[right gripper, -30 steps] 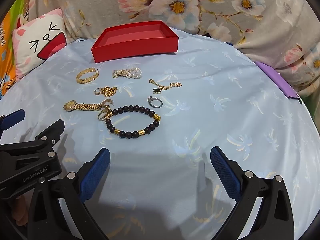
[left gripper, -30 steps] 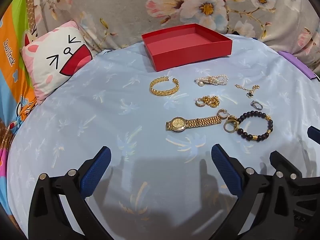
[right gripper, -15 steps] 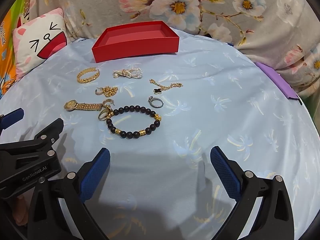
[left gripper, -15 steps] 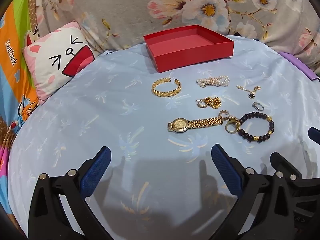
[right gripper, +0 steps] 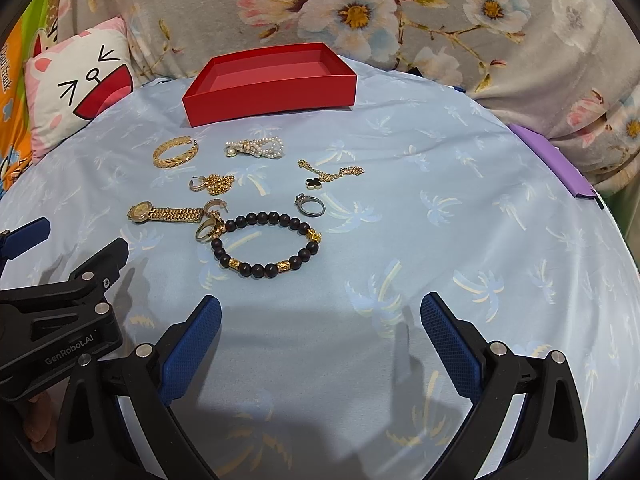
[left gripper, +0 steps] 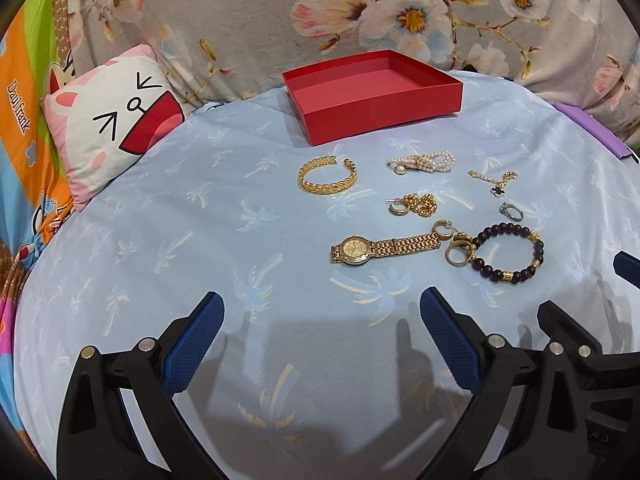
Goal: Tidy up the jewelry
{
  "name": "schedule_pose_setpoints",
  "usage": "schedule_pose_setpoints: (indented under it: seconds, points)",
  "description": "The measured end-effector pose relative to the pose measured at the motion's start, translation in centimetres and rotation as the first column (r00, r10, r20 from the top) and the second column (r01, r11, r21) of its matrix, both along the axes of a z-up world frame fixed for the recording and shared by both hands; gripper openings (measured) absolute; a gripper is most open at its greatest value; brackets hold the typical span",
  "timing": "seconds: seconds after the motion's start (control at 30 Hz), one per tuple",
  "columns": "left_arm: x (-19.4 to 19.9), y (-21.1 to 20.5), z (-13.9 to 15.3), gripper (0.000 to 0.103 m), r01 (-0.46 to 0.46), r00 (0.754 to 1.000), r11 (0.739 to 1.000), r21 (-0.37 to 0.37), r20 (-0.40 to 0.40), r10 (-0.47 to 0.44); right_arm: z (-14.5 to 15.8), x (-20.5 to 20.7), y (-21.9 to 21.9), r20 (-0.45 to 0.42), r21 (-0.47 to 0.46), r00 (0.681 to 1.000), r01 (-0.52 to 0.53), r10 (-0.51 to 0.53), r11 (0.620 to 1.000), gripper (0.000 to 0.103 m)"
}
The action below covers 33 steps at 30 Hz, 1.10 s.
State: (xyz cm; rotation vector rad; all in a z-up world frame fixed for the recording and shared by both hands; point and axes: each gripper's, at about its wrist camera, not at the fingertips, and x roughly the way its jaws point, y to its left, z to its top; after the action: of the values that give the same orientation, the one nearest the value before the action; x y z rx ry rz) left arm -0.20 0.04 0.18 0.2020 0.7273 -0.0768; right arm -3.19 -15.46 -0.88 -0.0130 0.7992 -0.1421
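An empty red box (left gripper: 372,96) (right gripper: 272,84) stands at the back of the light blue cloth. In front of it lie a gold bangle (left gripper: 327,175) (right gripper: 175,151), a pearl piece (left gripper: 422,162) (right gripper: 256,148), a gold chain with earring (left gripper: 414,205) (right gripper: 212,184), a clover chain (left gripper: 494,182) (right gripper: 328,176), a silver ring (left gripper: 511,211) (right gripper: 311,205), a gold watch (left gripper: 384,247) (right gripper: 164,213), gold rings (left gripper: 458,252) (right gripper: 208,230) and a dark bead bracelet (left gripper: 508,254) (right gripper: 266,244). My left gripper (left gripper: 320,340) and right gripper (right gripper: 320,340) are open and empty, near the cloth's front, short of the jewelry.
A cat-face pillow (left gripper: 112,120) (right gripper: 76,92) lies at the back left. A floral blanket (left gripper: 400,8) rises behind the box. A purple object (right gripper: 556,160) sits at the right edge. The left gripper's body shows in the right wrist view (right gripper: 60,312).
Both views have shifted very slightly; the jewelry and box have not moved, and both grippers stay open.
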Motion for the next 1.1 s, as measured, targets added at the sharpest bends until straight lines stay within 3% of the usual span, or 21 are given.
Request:
schedule_pose_setpoints:
  seconds: [1.1]
  points:
    - [0.03, -0.06, -0.16, 0.094, 0.002, 1.0, 1.0, 0.003, 0.0, -0.002, -0.06, 0.09, -0.01, -0.002, 0.0, 1.0, -0.002, 0.002, 1.0, 0.098]
